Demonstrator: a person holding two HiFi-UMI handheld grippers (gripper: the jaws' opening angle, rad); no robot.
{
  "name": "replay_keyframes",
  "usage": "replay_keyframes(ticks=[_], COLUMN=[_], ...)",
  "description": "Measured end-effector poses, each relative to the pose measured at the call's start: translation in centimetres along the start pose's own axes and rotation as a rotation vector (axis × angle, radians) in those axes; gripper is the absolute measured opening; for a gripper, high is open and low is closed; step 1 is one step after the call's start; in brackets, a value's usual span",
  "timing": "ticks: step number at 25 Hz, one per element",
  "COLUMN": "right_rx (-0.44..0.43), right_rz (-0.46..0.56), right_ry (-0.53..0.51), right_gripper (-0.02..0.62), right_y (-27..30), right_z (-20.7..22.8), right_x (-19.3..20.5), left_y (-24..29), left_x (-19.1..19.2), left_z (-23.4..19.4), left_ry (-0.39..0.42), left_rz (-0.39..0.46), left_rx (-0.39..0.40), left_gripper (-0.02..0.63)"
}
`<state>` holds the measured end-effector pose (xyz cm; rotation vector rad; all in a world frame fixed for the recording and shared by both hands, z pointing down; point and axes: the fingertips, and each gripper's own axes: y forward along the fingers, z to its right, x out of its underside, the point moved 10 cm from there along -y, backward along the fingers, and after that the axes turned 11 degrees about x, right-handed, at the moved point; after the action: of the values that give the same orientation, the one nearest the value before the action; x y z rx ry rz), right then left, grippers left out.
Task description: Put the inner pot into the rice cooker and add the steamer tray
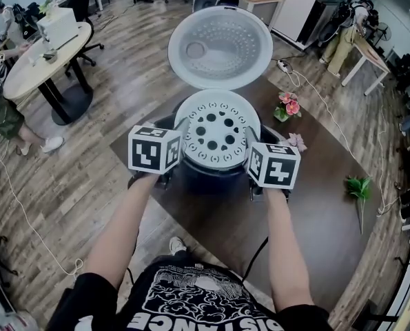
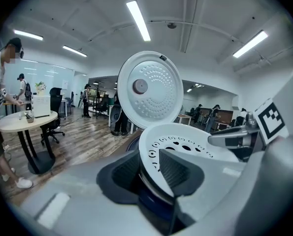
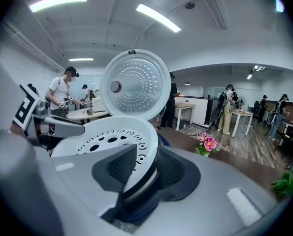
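Head view. A dark brown tabletop (image 1: 315, 212) stood on a wood-plank floor (image 1: 122, 95) in an open-plan office. On it sat a dark blue rice cooker (image 1: 215, 176) with its lid (image 1: 220, 47) tipped fully back, the perforated inner face uppermost. The white steamer tray (image 1: 217, 131) lay level in the cooker's mouth; the inner pot was hidden beneath it. The left gripper (image 1: 182, 141) and right gripper (image 1: 249, 145) met the tray at opposite sides of its rim. A spray of pink flowers (image 1: 288, 105) lay beyond the right gripper, a single bloom (image 1: 298, 141) was just beside it, and a green sprig (image 1: 358, 187) lay well apart near the table's right edge. A pale round table (image 1: 32, 67) with a seated person stood to the left, and a cable (image 1: 25, 212) trailed across the floor.

Gripper views. Only these showed the jaws. Each pair stood slightly apart and straddled the tray's rim, one pad inside the tray and one outside, with a dark gap left on the outer side, so neither pair pinched it. They also showed ceiling strip lights (image 2: 139, 21) and standing people (image 3: 228, 107) at distant desks. The left gripper view lacked the flowers, which appeared only in the other two views. The green sprig showed in the right gripper view, but only the head view showed the table's full outline.
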<state>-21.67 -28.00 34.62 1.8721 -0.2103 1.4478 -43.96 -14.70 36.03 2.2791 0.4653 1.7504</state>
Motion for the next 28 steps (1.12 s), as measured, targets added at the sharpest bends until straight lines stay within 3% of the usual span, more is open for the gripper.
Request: replay_keyframes(ticks=[17,28], right_rx=[-0.025,-0.008], right_rz=[0.011,0.051], right_ry=[0.01,0.046], right_gripper=[0.147,0.139], right_y=[-0.5,-3.7], right_z=[0.1,3.4], right_x=[0.0,0.5], left_y=[-0.8,-0.8], left_x=[-0.1,-1.8], left_z=[0.6,5.0], left_ry=[0.018,0.078], left_rz=[0.017,0.061], left_rx=[-0.04,0.003], left_gripper=[0.132,0.132])
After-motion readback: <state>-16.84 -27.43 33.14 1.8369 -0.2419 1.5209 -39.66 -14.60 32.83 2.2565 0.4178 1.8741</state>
